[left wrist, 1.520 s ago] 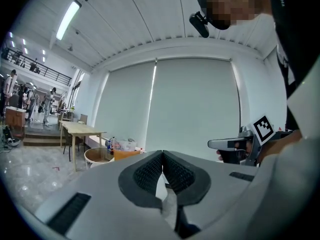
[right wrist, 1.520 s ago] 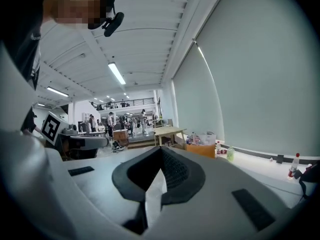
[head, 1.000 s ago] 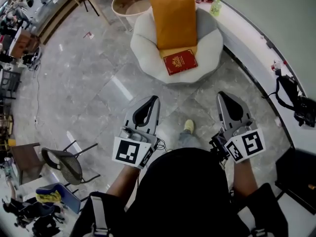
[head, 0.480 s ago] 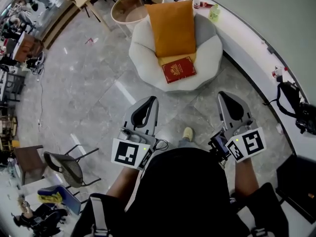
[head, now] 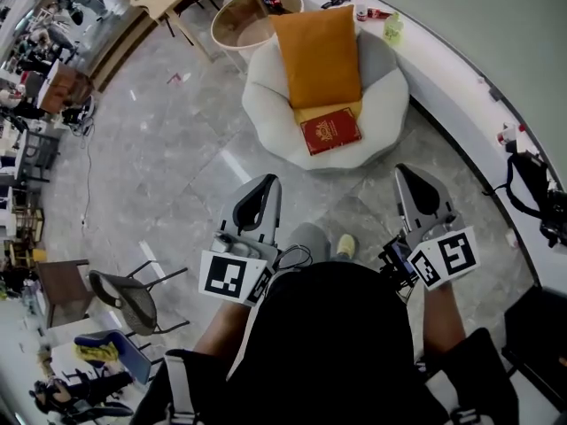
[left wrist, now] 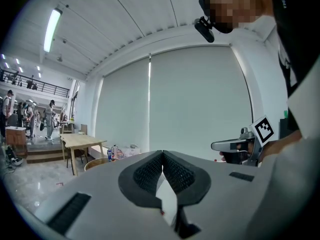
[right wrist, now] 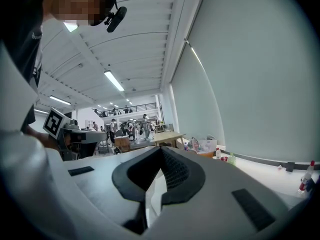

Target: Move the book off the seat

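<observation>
**Head view:** One book (head: 330,131) lies on the seat (head: 383,100), below one cushion (head: 317,56) and well ahead of both grippers' fingertips.

**Left gripper view:** The left gripper (left wrist: 162,155) is closed, with nothing held.

**Right gripper view:** The right gripper (right wrist: 161,150) is likewise closed and empty. If the book is approached with the fingers closed, it may be shoved off the seat's front edge.

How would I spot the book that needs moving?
Find the puffy white armchair beside the curved white counter. On its seat, in front of the orange cushion, lies the book. It is the only red thing there, with gold print.
</observation>
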`<state>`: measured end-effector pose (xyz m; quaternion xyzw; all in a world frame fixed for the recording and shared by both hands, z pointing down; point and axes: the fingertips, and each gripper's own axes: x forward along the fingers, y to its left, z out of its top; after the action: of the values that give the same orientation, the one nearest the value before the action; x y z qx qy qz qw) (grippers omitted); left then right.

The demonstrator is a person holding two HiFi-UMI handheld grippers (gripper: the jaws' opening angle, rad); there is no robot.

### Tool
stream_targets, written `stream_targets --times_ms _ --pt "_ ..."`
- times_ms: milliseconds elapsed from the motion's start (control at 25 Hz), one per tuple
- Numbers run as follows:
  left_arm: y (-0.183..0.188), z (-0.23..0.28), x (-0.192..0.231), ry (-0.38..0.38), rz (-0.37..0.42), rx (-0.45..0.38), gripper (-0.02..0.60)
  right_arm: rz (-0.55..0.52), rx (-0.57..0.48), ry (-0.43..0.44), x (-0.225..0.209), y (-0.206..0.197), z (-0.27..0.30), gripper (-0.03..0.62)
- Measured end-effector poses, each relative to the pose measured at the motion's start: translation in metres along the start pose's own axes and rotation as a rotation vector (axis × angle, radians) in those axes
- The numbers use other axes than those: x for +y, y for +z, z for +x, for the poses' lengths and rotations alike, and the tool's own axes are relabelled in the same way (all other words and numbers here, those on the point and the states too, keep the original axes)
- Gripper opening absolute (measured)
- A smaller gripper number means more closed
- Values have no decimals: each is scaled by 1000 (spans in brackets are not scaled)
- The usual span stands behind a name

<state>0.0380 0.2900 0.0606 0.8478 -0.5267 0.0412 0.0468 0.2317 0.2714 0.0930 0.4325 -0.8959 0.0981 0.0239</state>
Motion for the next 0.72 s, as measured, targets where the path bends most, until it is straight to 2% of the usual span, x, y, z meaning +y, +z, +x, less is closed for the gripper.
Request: stream_targets --times_ms 400,720 --pt "0 12 9 -4 -5 -22 14 13 -13 -1 -5 0 12 12" --pt "-9 29 38 4 -12 -11 14 2 11 21 -7 1 50 12"
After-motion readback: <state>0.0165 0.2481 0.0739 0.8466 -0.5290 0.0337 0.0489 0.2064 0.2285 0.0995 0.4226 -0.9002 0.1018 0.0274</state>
